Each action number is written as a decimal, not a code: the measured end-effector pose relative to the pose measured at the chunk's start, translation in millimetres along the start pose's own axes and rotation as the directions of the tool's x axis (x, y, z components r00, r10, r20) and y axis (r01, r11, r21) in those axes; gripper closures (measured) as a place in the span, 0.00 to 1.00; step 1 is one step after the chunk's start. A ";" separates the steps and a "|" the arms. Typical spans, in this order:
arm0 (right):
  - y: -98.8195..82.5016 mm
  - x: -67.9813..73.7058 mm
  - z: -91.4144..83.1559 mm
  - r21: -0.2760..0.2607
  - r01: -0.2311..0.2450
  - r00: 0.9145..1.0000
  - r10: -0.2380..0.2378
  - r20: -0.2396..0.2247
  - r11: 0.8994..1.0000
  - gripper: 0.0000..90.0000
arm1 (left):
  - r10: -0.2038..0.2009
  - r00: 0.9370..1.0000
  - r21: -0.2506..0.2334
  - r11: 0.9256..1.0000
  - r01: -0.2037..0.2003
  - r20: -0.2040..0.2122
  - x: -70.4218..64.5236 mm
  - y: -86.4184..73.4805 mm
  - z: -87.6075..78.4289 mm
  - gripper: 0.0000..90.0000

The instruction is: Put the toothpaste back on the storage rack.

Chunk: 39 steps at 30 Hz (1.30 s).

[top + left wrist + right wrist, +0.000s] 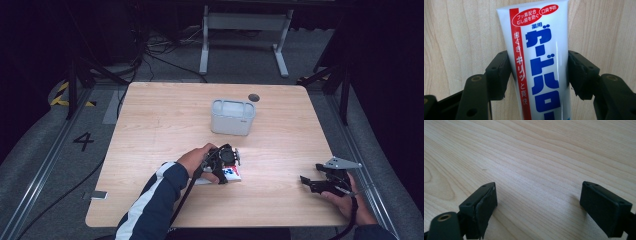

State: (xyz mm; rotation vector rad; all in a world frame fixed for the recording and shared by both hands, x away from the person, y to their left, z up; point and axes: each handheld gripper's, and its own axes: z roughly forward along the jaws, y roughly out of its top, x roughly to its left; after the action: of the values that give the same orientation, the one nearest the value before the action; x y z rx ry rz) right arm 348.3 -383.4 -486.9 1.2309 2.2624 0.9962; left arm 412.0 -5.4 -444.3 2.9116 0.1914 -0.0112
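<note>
On the desk (454, 37), the left tool (539, 75) pinches a soft, slippery toothpaste tube (541, 50) mid-body; the right tool (539, 202) stands spread.

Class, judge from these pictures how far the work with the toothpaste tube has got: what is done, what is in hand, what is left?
Done: the left tool has reached the toothpaste tube lying on the table, jaws against both its sides. In hand: that grip; the tube is not yet lifted. Left: probably carrying it to the white bin farther back. The right tool rests open, holding nothing.
</note>
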 end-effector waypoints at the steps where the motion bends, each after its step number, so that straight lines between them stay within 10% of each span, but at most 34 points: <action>1: 0.0 0.0 0.0 0.000 0.000 1.000 0.000 0.000 1.000 0.16 | 0.003 1.000 0.001 1.000 -0.003 0.000 0.0 0.1 -0.2 0.45; 28: 0.0 0.0 0.0 0.000 0.000 1.000 0.000 0.000 1.000 0.16 | -0.025 0.999 -0.084 0.996 0.023 -0.029 -3.8 -8.9 -18.7 0.69; 39: -0.1 0.0 -0.2 0.000 -0.001 1.000 0.001 0.000 1.000 0.16 | -0.045 0.995 -0.214 0.976 0.025 -0.089 -10.5 -19.5 -39.7 0.71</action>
State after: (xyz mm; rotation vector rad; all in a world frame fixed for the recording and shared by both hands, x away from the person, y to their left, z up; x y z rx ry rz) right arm 348.1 -383.4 -486.9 1.2320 2.2624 0.9959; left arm 398.8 20.9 -409.6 2.6961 0.2443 0.1326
